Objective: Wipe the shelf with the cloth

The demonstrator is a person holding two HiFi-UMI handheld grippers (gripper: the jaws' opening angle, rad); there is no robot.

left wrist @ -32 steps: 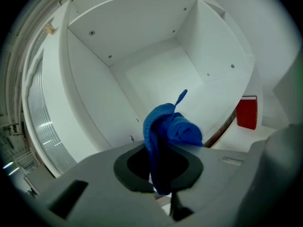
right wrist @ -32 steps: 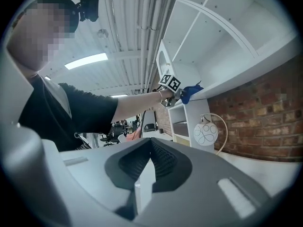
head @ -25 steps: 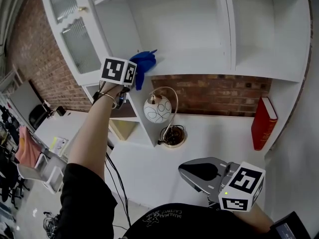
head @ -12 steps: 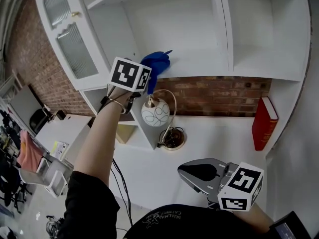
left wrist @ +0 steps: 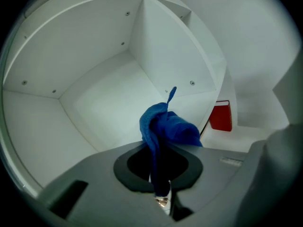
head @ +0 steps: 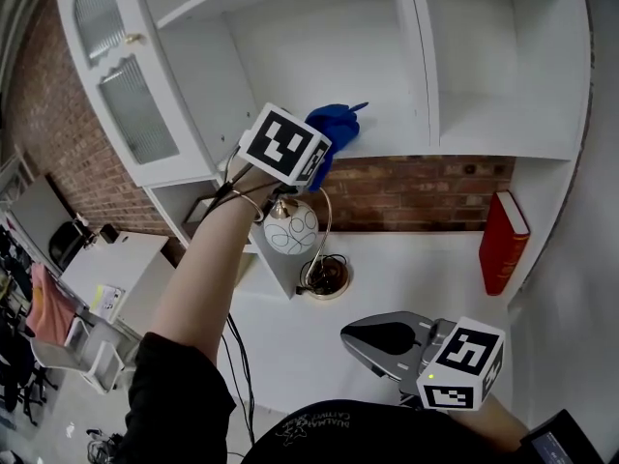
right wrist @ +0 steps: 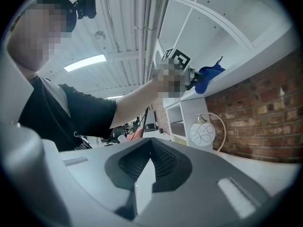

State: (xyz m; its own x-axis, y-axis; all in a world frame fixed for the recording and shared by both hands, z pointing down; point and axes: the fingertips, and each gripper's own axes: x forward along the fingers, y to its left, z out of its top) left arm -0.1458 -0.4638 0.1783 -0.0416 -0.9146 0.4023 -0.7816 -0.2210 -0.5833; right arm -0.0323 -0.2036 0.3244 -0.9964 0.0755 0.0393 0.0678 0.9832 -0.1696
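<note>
Carried rightward since a second ago: crumpled blue cloth [head: 335, 130], pinched tight in the left gripper [left wrist: 161, 195]. Nearest, low by the body: right gripper [head: 372, 334], jaws pressed together on nothing. Farther, on the white desk [head: 416, 269]: white globe lamp [head: 289, 230] and upright red book [head: 503, 242]. Above, cloth held at the front edge of the white shelf board [head: 464, 135]; contact unclear.

We find no text that we can read. The only lettering is a pale print on the person's black shirt [head: 319, 416], at the bottom edge of the head view. It is upside down and too small for us to make out.
</note>
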